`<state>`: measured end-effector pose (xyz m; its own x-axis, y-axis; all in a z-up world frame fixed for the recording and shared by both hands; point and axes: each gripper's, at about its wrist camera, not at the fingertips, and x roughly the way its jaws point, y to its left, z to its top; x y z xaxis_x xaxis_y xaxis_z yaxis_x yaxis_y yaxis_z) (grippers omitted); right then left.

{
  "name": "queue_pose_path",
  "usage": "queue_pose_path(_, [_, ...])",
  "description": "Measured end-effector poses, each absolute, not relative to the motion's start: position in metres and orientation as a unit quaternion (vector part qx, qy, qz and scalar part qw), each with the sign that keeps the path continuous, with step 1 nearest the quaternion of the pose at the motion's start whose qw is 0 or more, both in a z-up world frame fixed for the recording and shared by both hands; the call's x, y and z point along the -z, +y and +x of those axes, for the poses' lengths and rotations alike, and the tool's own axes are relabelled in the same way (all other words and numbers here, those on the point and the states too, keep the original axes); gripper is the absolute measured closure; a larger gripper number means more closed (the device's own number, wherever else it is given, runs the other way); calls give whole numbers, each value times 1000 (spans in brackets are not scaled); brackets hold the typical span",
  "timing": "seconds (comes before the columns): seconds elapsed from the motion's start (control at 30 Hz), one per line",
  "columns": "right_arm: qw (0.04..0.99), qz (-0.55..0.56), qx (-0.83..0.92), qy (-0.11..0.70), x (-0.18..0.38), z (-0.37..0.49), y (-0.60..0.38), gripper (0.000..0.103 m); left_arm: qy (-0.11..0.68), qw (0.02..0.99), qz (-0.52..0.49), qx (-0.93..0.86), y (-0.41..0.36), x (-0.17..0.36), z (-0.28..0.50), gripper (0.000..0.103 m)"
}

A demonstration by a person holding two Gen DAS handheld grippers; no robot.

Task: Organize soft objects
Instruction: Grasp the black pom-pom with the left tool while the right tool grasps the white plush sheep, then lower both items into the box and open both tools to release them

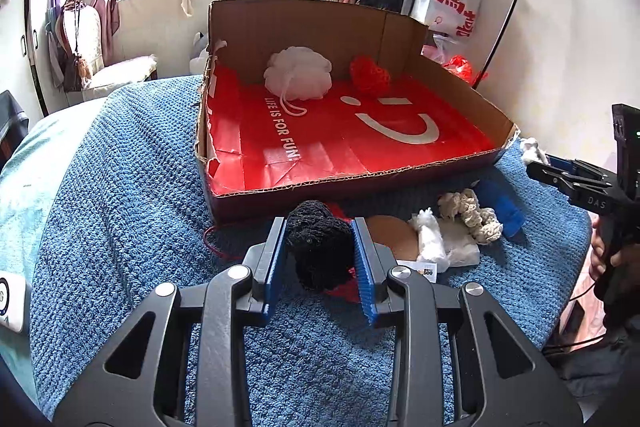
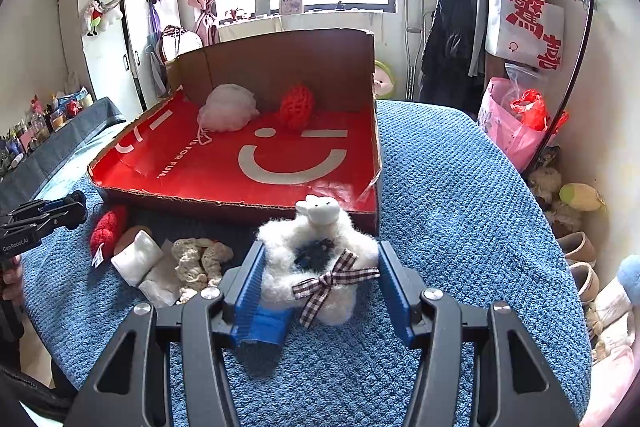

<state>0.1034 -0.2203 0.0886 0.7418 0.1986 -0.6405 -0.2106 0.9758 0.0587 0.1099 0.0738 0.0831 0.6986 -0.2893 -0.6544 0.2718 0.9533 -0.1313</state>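
My left gripper (image 1: 320, 227) is shut on a black knitted ball (image 1: 320, 251), held just above the blue blanket (image 1: 120, 187) in front of the cardboard box (image 1: 304, 189). A fluffy white sheep toy (image 2: 316, 263) with a plaid bow sits between the blue pads of my right gripper (image 2: 320, 247), which is shut on it. The box (image 2: 240, 205) has a red lining and holds a white bath pouf (image 2: 230, 107) and a red crocheted heart (image 2: 296, 105). In the left wrist view the right gripper (image 1: 536, 167) enters from the right edge.
Loose items lie on the blanket before the box: a red knitted piece (image 2: 106, 229), a white cloth roll (image 2: 136, 259), a cream knitted piece (image 2: 200, 259) and a blue object (image 2: 268, 323). A clothes rack (image 2: 520, 7) stands at the right, with bags and shoes beside the bed.
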Motion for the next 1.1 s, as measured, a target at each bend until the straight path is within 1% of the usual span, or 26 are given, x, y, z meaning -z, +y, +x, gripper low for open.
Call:
queue_pose_path(0.17, [932, -4, -115, 344, -89, 103, -219, 46, 354, 922, -17, 153, 73, -85, 111, 73])
queue_pose_path(0.3, [935, -7, -123, 333, -100, 109, -215, 46, 343, 927, -8, 149, 72, -97, 119, 73])
queue_pose_path(0.43, [938, -26, -130, 321, -116, 130, -205, 46, 333, 931, 15, 146, 70, -114, 143, 73])
queue_pose_path(0.53, [933, -39, -140, 329, -126, 159, -197, 46, 344, 926, 24, 151, 67, -122, 173, 73])
queue_pose_path(0.73, [908, -80, -145, 385, -131, 233, -168, 46, 381, 912, 63, 141, 55, -123, 236, 73])
queue_pose_path(0.9, [881, -106, -135, 441, -116, 288, -149, 46, 414, 895, 93, 139, 41, -113, 273, 73])
queue_pose_path(1.1, [851, -122, -121, 497, -96, 331, -141, 46, 455, 873, 115, 129, 35, -99, 306, 73])
